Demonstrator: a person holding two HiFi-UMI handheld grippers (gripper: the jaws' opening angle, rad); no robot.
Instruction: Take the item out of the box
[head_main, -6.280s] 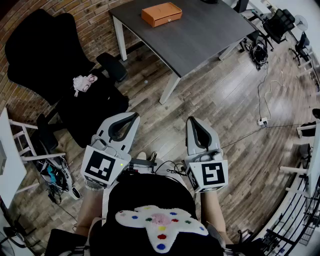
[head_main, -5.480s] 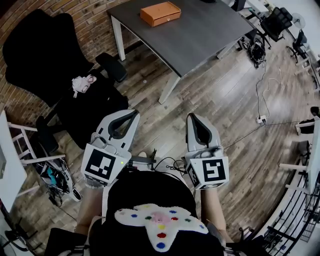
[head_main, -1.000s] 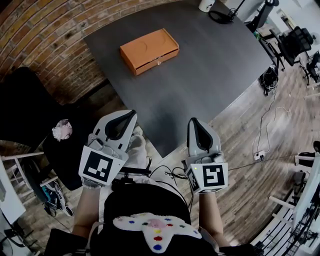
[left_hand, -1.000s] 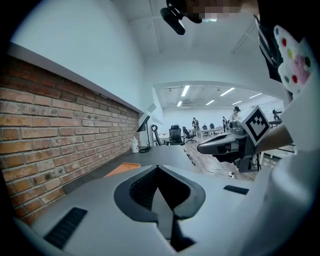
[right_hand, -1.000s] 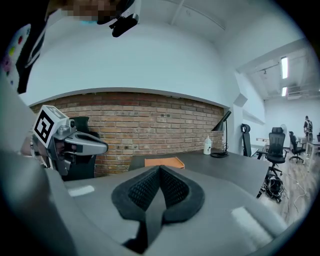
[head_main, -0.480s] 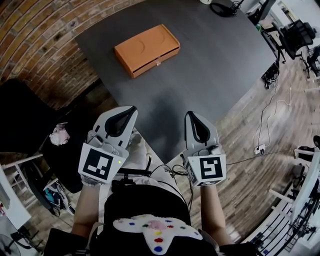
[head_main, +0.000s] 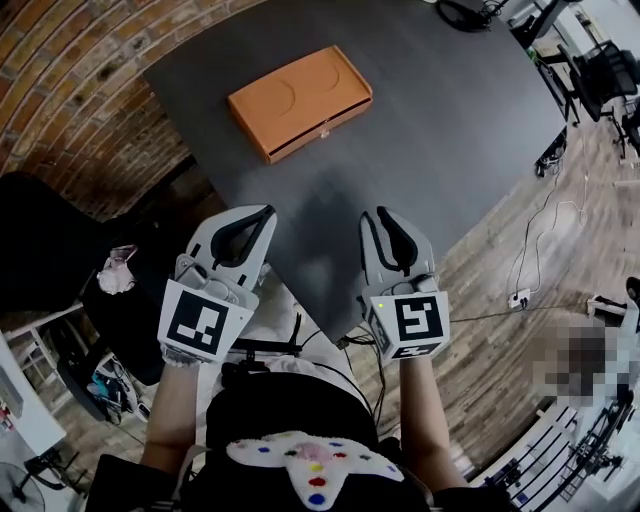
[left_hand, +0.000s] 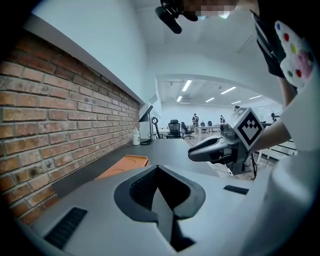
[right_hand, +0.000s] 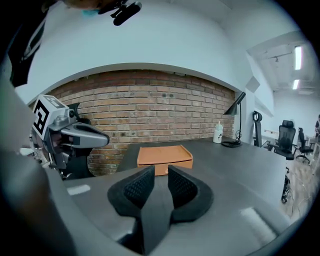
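Three cameras share the box (head_main: 300, 100)
Head view looks steeply down on it; both gripper views face it low across the table (head_main: 450, 110).

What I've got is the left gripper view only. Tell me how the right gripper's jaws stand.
Observer: In its own view the right gripper has its jaws apart. They have just been opening, and nothing is between them.
Operator: Report the box. I see only a corner of it past my gripper's body.
Observer: The orange box looks closed, with a small clasp at the middle of its front face. It lies on the dark table, and bare tabletop separates it from the right gripper.
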